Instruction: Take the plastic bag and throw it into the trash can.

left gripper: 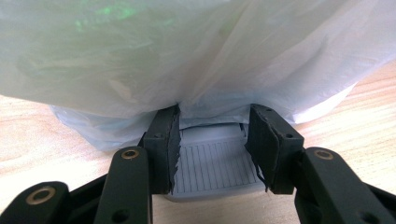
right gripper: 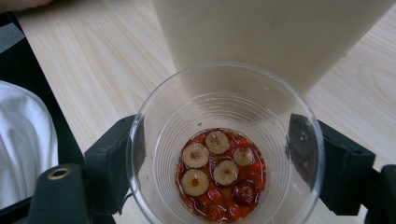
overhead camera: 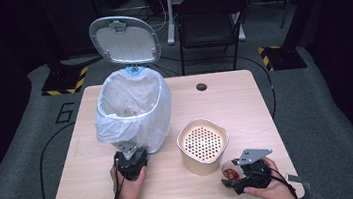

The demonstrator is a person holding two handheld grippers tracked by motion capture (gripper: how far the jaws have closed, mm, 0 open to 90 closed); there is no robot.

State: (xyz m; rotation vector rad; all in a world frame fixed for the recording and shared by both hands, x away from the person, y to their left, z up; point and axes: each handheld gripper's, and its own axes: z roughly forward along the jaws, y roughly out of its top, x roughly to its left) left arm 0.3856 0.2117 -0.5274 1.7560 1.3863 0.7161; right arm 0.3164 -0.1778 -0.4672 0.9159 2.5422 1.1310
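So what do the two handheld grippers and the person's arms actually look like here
Both are black two-jaw tools. The left gripper carries a grey three-cornered plate on top, and a black cable trails from it past the table's near edge. Its jaw pads are black foam with ragged edges. The right gripper has the same grey plate. The forearms are bare, with no sleeves in view.

A small bin (overhead camera: 133, 112) stands on the left part of the table (overhead camera: 244, 96). Its grey lid (overhead camera: 125, 39) stands up, wide open. A thin white bag (left gripper: 196, 51) lines the bin and hangs down over its sides. At the bin's foot there is a grey ribbed pedal (left gripper: 217, 170).

A cream tub (overhead camera: 203, 146) stands just to the right of the bin. Its top is a flat tray full of little holes.

A clear plastic cup (right gripper: 224, 144) sits close to the tub, tipped on its side. At its bottom lie red bits and round pale slices (right gripper: 217, 170) in a little liquid.
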